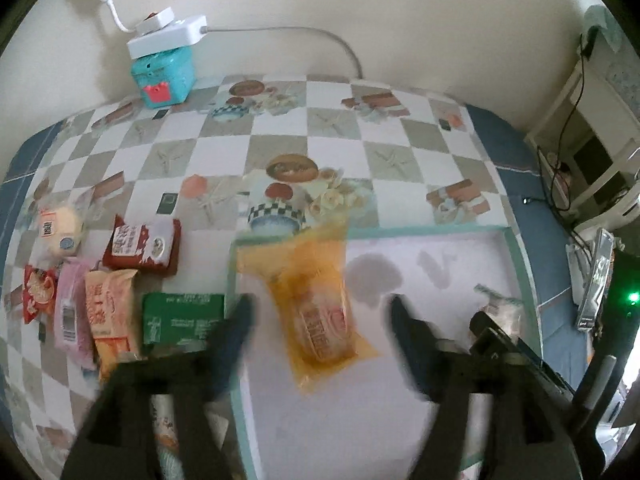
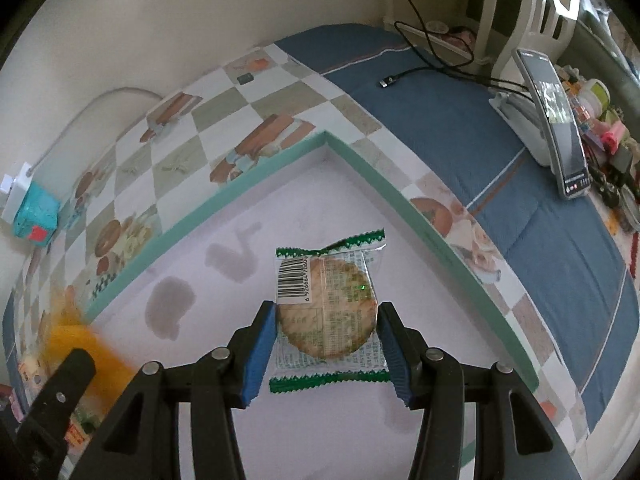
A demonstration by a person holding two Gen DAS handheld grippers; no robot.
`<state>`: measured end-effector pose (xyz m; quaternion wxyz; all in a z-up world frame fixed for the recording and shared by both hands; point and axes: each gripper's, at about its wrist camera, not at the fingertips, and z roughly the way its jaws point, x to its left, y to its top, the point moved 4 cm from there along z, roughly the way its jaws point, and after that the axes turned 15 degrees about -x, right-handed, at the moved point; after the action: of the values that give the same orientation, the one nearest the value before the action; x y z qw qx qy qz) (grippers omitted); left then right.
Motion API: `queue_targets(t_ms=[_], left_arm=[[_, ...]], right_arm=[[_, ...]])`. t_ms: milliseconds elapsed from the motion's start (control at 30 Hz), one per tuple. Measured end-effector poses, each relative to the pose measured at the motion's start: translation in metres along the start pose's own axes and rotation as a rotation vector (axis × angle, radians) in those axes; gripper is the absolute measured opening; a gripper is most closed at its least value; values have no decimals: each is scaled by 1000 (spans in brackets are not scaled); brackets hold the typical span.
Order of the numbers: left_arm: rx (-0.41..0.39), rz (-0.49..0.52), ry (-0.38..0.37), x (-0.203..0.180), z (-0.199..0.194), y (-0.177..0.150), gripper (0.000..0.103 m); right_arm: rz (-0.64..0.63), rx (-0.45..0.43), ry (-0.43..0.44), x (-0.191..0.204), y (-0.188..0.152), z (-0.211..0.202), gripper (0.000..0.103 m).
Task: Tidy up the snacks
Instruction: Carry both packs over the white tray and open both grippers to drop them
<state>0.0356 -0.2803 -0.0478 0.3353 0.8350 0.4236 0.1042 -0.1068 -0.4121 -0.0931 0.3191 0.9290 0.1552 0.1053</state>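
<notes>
Two placements under way inside the teal-rimmed tray (image 2: 256, 184) on the checkered desk (image 1: 360, 128).

Left hand-held gripper (image 1: 320, 312): jaws spread wide, nothing pinched; orange snack packet (image 1: 316, 300) blurred between the fingers, apparently just let go and dropping to the pale tray floor near the left rim.

Right hand-held gripper (image 2: 326, 344): blue pads (image 2: 260, 352) flanking the round cracker in its clear, green-edged wrapper (image 2: 328, 304), jaws partly apart; pads seem barely clear of the wrapper, so probably released, cracker lying flat mid-tray.

Still waiting outside, left of the tray: red packet (image 1: 144, 246), pink packet (image 1: 72, 308), orange-and-white packet (image 1: 110, 312), green box (image 1: 184, 318), a small red packet (image 1: 38, 292) and a pale round snack (image 1: 60, 226).

For a clean finish: open a touch further before lifting, then rise straight up so no pad drags a wrapper edge. Keep both tools apart on the way out; the left one shows close at the lower left of the right wrist view. Leave floor space between the two items for the rest.
</notes>
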Motion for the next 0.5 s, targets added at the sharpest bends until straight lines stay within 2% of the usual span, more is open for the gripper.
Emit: queue_targets(t_ms=[33, 67, 100, 133, 267, 367, 500], left_arm=[[-3, -12, -4, 2, -1, 1, 92], [-2, -23, -9, 4, -2, 2, 92], [2, -29, -10, 6, -3, 3, 92], [-12, -39, -40, 8, -5, 4, 92], [-24, -94, 1, 34, -18, 4, 94], [-29, -132, 57, 61, -30, -1, 94], [-49, -128, 157, 93, -48, -12, 94]], right_arm=[[-2, -5, 0, 0, 1, 0, 64], [-2, -11, -1, 1, 2, -1, 75], [-1, -14, -1, 0, 2, -3, 77], [0, -13, -3, 0, 2, -4, 77], [-17, -26, -7, 1, -3, -21, 77], [-39, -25, 14, 8, -13, -34, 77], [-80, -10, 47, 25, -32, -52, 77]])
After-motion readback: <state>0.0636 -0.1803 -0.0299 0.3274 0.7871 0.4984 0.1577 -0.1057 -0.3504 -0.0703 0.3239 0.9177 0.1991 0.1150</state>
